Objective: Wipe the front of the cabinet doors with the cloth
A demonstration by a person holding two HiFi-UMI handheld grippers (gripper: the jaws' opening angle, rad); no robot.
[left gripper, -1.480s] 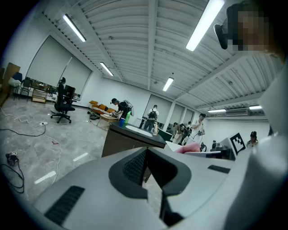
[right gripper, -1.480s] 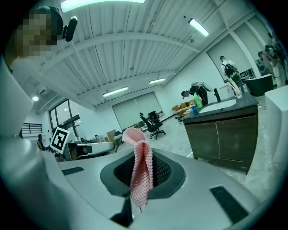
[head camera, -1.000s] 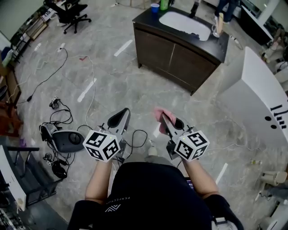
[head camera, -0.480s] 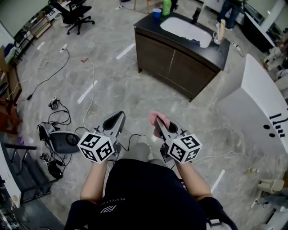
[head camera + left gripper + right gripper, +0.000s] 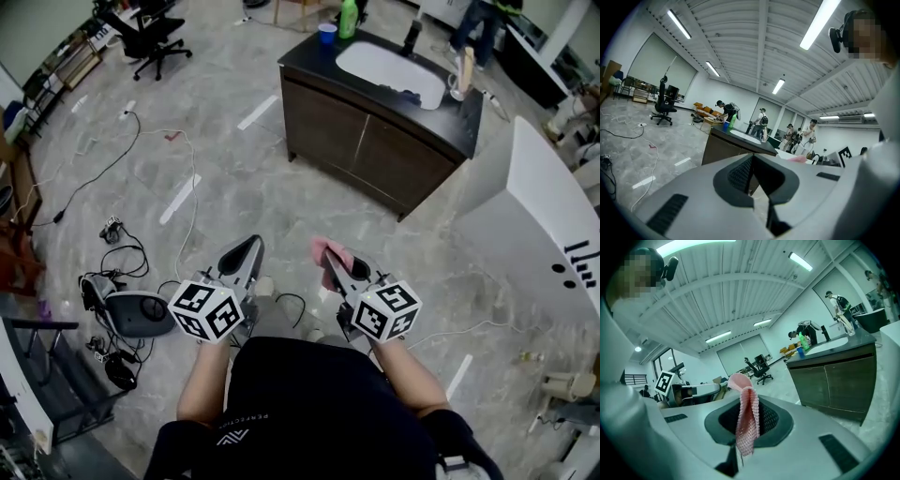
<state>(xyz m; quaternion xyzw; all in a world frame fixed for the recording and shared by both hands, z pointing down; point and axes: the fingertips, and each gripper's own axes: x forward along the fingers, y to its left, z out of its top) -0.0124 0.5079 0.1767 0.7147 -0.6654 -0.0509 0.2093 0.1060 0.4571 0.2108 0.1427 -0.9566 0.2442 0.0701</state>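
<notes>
We hold the pink cloth pinched between the jaws of the right gripper, and its free end folds over above the tips. It hangs in the air well short of the cabinet and touches nothing else. The cabinet's two dark brown doors are shut and face us across a stretch of grey marble floor. Our left gripper is about as far from the cabinet as the right one and just beside it, with its jaws pressed together on nothing. A white sink is set into the cabinet's black top, and a green bottle and a blue cup stand at the top's far left corner. Loose cables trail over the floor to the left of the cabinet. A black office chair stands further out on that same side.
</notes>
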